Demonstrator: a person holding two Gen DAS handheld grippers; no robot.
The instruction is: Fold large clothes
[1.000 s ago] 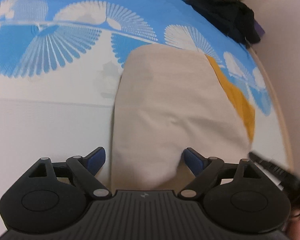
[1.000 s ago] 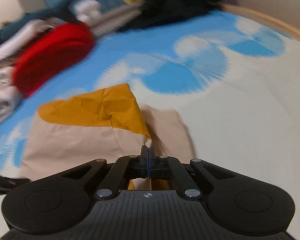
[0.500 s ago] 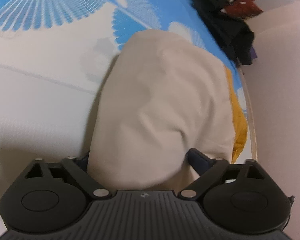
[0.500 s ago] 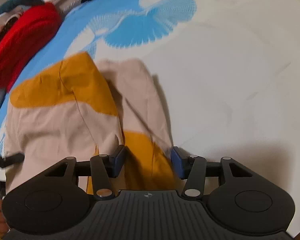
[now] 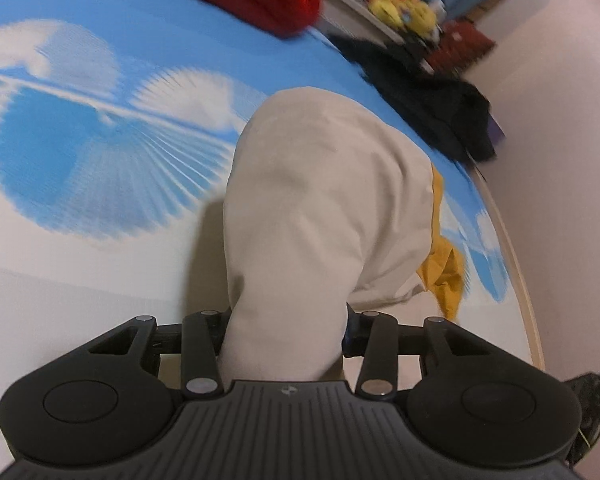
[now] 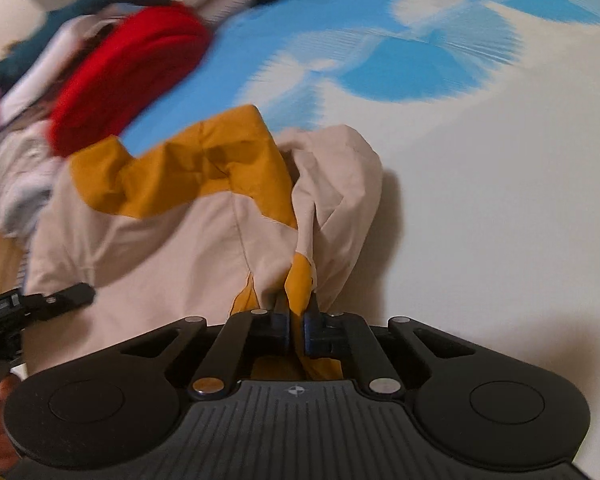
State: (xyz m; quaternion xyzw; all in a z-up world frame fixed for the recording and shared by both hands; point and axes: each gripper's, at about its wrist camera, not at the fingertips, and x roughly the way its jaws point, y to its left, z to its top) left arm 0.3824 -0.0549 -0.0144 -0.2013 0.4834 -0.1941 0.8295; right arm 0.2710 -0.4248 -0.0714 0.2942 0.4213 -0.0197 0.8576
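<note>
Both claws are pointing steeply downward. The left claw (image 5: 286, 332) has just been closing and is clamping cloth; the right claw (image 6: 298, 330) has just been closing and is pinching a fold at 12 o'clock.

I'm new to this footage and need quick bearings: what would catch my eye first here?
The beige and mustard garment, bunched in the middle of the blue and white patterned bedsheet, gripped at both near ends. The left gripper has just closed its jaws on a thick beige fold, and the right gripper pinches a mustard edge. A red knit bundle lies beyond it.
</note>
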